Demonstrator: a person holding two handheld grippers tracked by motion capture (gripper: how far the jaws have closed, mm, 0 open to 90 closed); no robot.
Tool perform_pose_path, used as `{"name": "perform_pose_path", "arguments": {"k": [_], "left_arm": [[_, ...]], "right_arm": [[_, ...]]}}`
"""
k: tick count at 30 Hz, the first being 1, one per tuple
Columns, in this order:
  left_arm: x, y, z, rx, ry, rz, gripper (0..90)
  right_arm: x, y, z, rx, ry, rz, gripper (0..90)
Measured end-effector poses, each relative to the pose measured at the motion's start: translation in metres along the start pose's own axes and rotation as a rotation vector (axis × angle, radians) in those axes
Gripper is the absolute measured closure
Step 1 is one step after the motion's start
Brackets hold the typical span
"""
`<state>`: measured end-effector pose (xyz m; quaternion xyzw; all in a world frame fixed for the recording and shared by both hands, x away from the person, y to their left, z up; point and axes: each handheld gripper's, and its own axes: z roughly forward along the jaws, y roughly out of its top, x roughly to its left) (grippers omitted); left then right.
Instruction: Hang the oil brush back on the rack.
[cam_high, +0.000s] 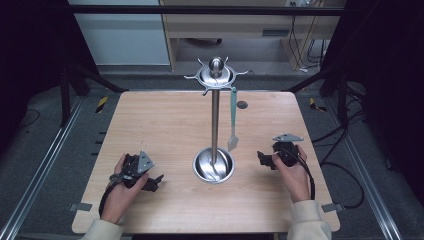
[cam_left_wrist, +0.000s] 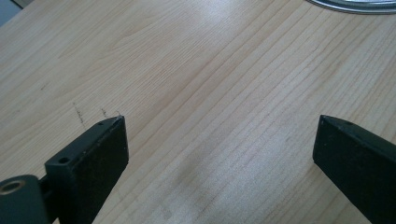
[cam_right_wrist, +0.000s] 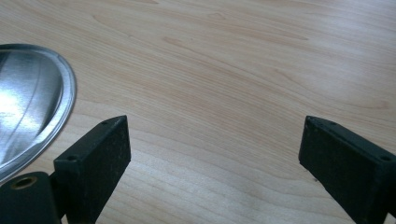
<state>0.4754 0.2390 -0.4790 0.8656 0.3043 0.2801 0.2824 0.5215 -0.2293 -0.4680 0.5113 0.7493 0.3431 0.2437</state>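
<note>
A steel utensil stand (cam_high: 215, 120) rises from a round dish base (cam_high: 214, 165) at the middle of the wooden table (cam_high: 165, 120). From one hook of its top ring (cam_high: 215, 76) hangs a pale green spatula (cam_high: 232, 117). My left gripper (cam_high: 156, 182) rests on the table left of the base, held in a hand, open and empty (cam_left_wrist: 219, 135). My right gripper (cam_high: 262, 159) lies right of the base, also open with bare wood between its jaws (cam_right_wrist: 215, 135). The base's rim shows at the top right of the left gripper view (cam_left_wrist: 355, 5) and at the left of the right gripper view (cam_right_wrist: 35, 98).
A small dark round mark (cam_high: 242, 105) sits on the table behind the stand. Metal frame rails run along both sides of the table, and cables lie on the floor at the right (cam_high: 350, 175). A wooden cabinet (cam_high: 225, 25) stands beyond the far edge.
</note>
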Motion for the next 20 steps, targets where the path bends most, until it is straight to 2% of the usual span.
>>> {"name": "perform_pose_path", "arguments": {"k": [12,17,20], "left_arm": [[0.000,0.000,0.000,0.002,0.001,0.004,3.1],[0.000,0.000,0.000,0.003,0.001,0.004,3.1],[0.000,0.000,0.000,0.003,0.002,0.005,3.1]], "right_arm": [[0.011,-0.005,0.014,0.037,0.054,-0.020,9.8],[0.015,-0.006,0.017,0.048,0.063,-0.036,9.8],[0.016,-0.005,0.017,0.046,0.066,-0.029,9.8]]}}
